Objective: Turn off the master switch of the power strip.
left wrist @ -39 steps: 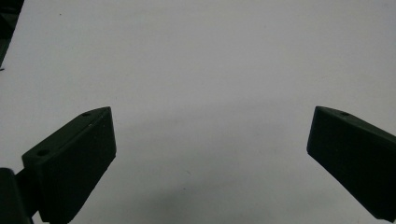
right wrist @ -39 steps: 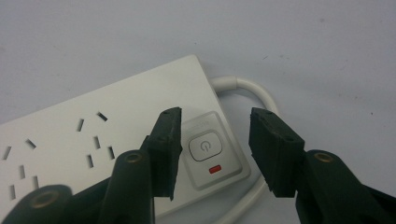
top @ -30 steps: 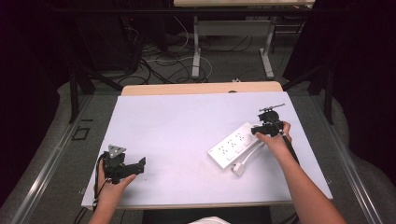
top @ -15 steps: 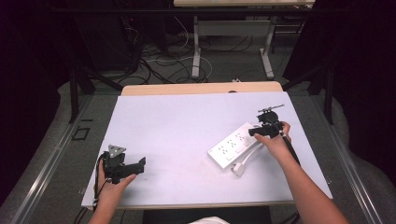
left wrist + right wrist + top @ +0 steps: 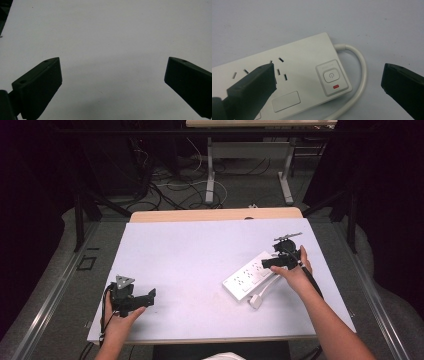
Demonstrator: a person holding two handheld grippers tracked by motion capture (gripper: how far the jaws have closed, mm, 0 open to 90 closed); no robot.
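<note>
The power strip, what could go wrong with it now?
The right gripper has just been opening, and its jaws stand wide over the power strip without pressing it. One jaw hangs near the power button, so a bump might switch it. The white cable loops beside the strip and could snag a jaw. The plug lies close to the table front edge and might slide off.

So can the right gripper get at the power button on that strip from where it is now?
Probably yes. The right gripper hangs just above the power strip with jaws wide apart, having just opened, nothing between them. The power button lies bare in the gap, with only the cord curling beside it.
</note>
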